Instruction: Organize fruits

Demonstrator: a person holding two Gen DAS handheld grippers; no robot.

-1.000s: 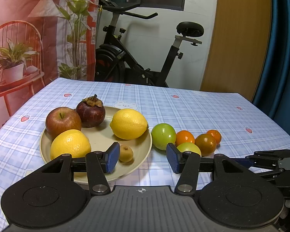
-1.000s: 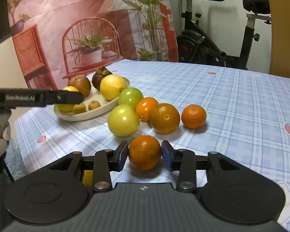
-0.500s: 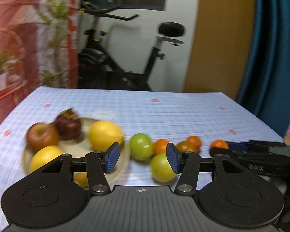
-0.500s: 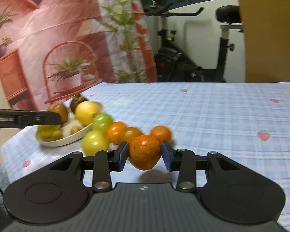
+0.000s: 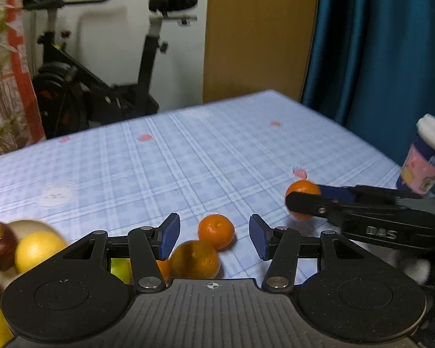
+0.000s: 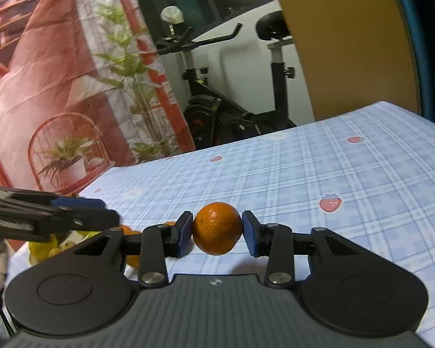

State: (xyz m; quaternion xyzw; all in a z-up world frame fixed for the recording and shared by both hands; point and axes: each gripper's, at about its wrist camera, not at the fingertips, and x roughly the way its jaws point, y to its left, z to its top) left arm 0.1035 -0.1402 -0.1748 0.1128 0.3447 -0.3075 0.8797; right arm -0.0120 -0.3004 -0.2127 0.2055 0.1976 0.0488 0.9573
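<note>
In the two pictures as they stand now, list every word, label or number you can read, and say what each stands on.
"DAS": raised letters on the arm of the right claw, seen in the left wrist view.
Printed label on the small jar at the table's right edge: too blurred to read.
Right wrist view: no readable text.

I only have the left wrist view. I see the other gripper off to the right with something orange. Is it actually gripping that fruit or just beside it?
Observer: Gripping it. In the right wrist view the right gripper has both blue pads pressed on a small orange.
Operator: Is that orange resting on the table?
Observer: It looks lifted: a soft shadow lies on the checked tablecloth below it.
Operator: And my own gripper from that side?
Observer: The left gripper shows side-on at the left edge, blurred, with nothing seen in it.
</note>
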